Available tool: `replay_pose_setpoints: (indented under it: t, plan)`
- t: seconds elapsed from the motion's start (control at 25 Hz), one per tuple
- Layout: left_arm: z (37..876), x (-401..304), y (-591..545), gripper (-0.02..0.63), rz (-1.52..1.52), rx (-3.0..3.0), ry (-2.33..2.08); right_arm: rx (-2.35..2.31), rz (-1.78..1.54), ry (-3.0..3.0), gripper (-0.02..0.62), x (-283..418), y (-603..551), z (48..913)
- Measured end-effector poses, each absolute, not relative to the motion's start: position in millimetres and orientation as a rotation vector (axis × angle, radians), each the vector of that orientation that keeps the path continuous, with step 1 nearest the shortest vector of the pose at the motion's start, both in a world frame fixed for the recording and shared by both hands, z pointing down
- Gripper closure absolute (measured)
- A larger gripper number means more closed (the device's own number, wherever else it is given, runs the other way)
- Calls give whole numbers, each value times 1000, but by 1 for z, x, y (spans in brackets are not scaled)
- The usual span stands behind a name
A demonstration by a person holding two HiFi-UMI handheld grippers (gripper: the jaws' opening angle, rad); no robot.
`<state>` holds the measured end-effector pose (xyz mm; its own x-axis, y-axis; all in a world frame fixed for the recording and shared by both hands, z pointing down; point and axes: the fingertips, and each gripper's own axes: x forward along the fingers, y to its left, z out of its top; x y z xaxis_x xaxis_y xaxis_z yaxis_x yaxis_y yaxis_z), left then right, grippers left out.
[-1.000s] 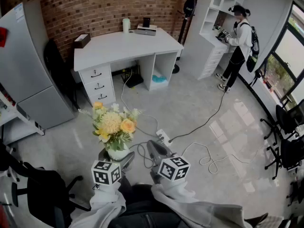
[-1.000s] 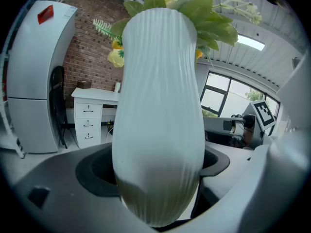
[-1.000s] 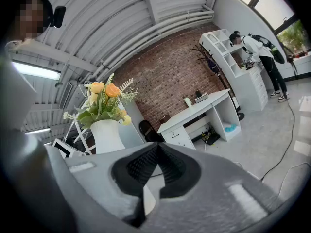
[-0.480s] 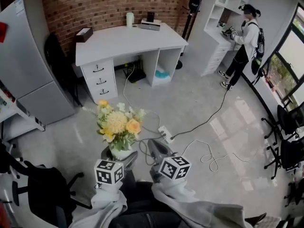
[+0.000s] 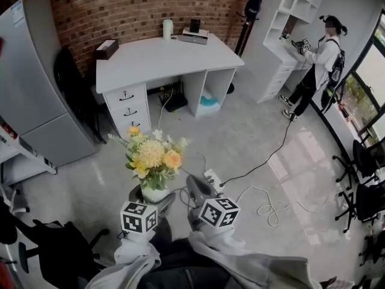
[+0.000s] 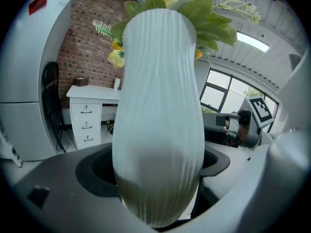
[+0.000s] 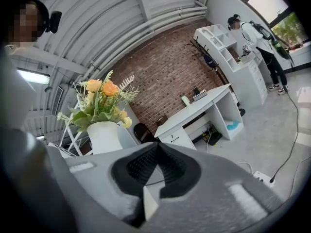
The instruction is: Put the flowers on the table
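Over the grey floor point(image 5: 252, 137), close in front of the wearer: white ribbed vase point(image 6: 158, 110) holding yellow and orange flowers point(image 5: 153, 158), upright.
Left gripper point(image 5: 149, 202): jaws spread wide, clamped on the vase's belly from both sides.
Right gripper point(image 7: 156, 147): jaws pressed together, nothing between them, just beside the vase.
Table point(image 5: 162, 56): white, against the brick wall point(image 5: 120, 11), well apart from the vase; a box point(image 5: 107, 49) and a cup point(image 5: 168, 29) on top.
Person point(image 5: 319, 65): standing at the white shelves point(image 5: 295, 5).
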<state>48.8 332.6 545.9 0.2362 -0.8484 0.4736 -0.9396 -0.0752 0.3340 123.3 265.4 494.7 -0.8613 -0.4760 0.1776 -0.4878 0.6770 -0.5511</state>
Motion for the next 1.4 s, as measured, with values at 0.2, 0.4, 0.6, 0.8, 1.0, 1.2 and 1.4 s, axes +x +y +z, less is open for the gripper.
replay_pose_setpoints:
  t: [0.2,0.4,0.6,0.8,1.0,1.2,1.4]
  plan:
    - [539,4,287,146,234,1965,-1646,844,931,-2868,597,81,217,488]
    - [531,-40,242,146,187,1964,-1632,827,927,-2868,597,37,177,484]
    - [523,-80,205,146,163,1973,-1614,849,926,-2863,596,2,142,478]
    - [520,-121,164,146,170,1997,-1606,870,918,-2853,597,-36,103,475]
    - [518,-158,129,146,160,2010,-1611,893,907,-2852,596,-68,68,473]
    - [524,-188,109,146,173,2019,-1605,910,936,-2841,597,-98,40,478]
    - [521,-208,103,146,173,2019,-1610,910,922,-2852,595,-122,34,472]
